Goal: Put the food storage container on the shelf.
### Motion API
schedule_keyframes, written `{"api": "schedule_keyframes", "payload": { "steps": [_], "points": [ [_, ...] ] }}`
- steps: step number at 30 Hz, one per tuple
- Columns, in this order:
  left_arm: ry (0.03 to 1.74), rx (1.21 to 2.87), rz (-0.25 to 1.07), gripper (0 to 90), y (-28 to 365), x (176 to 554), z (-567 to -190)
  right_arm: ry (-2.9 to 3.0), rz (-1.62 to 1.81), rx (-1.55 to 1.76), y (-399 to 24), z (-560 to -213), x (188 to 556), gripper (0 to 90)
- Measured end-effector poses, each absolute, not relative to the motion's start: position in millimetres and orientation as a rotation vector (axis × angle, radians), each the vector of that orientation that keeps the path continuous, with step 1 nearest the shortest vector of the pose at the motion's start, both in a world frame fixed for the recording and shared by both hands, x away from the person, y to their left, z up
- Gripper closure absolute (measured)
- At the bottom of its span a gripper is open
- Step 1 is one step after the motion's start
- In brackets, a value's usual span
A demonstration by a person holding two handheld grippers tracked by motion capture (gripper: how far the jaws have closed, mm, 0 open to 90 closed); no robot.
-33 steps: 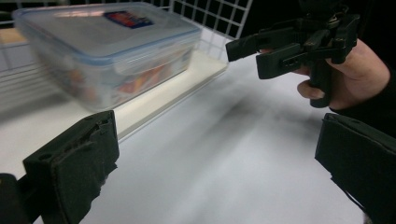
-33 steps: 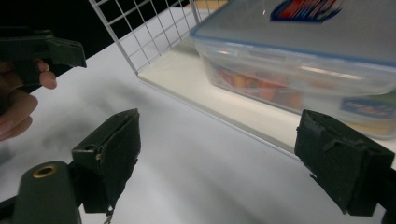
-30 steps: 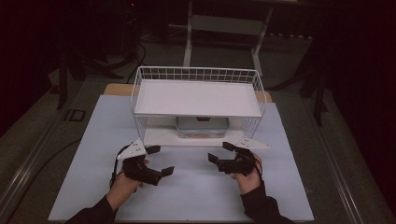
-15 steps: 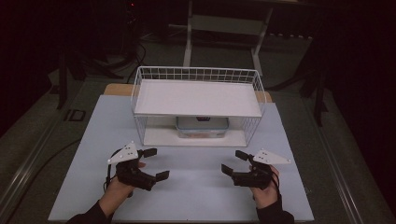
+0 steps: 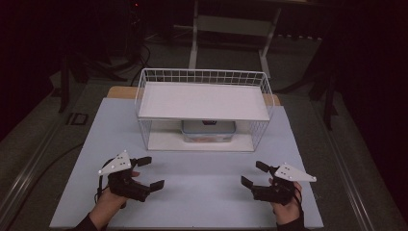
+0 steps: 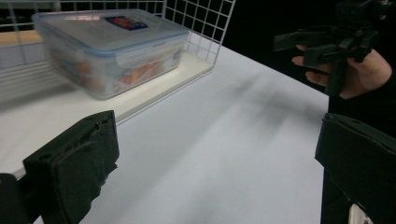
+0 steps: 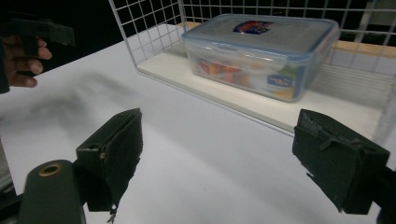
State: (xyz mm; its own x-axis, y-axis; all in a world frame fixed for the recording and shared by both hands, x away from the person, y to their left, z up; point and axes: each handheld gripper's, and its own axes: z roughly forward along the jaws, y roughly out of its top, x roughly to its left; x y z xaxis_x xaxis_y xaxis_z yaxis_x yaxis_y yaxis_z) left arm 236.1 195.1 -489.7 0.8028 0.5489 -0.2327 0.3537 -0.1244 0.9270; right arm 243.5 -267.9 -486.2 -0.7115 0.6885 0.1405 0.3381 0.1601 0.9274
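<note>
A clear plastic food container (image 5: 209, 131) with a blue-rimmed lid sits on the bottom board of a white wire rack (image 5: 204, 77), under the rack's white shelf. My left gripper (image 5: 151, 172) hovers open at the front left of the table, its jaws wide apart and holding nothing. My right gripper (image 5: 254, 174) is open at the front right, also holding nothing. In the left gripper view the container (image 6: 112, 46) lies far left beyond my gripper (image 6: 215, 168), with the other gripper (image 6: 327, 42) at upper right. In the right gripper view the container (image 7: 261, 51) stands ahead of my gripper (image 7: 226, 158).
The pale table top (image 5: 202, 192) stretches between the two grippers and the rack. The rack's wire walls (image 7: 154, 28) enclose the container at the sides and back. A metal stand (image 5: 231, 29) and cables stand on the dark floor behind the table.
Both grippers have moved apart, the left one leftward and the right one rightward, and slightly back toward the person. Both stayed open.
</note>
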Motion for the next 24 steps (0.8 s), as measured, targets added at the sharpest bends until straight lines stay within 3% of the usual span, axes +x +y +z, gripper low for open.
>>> {"api": "schedule_keyframes", "payload": {
  "steps": [24],
  "points": [
    [0.749, 1.805, 0.174, 0.0, 210.5, 221.9, -511.8, 2.200, 1.504, 1.016, -299.2, -508.8, 236.3, 17.1]
  ]
}}
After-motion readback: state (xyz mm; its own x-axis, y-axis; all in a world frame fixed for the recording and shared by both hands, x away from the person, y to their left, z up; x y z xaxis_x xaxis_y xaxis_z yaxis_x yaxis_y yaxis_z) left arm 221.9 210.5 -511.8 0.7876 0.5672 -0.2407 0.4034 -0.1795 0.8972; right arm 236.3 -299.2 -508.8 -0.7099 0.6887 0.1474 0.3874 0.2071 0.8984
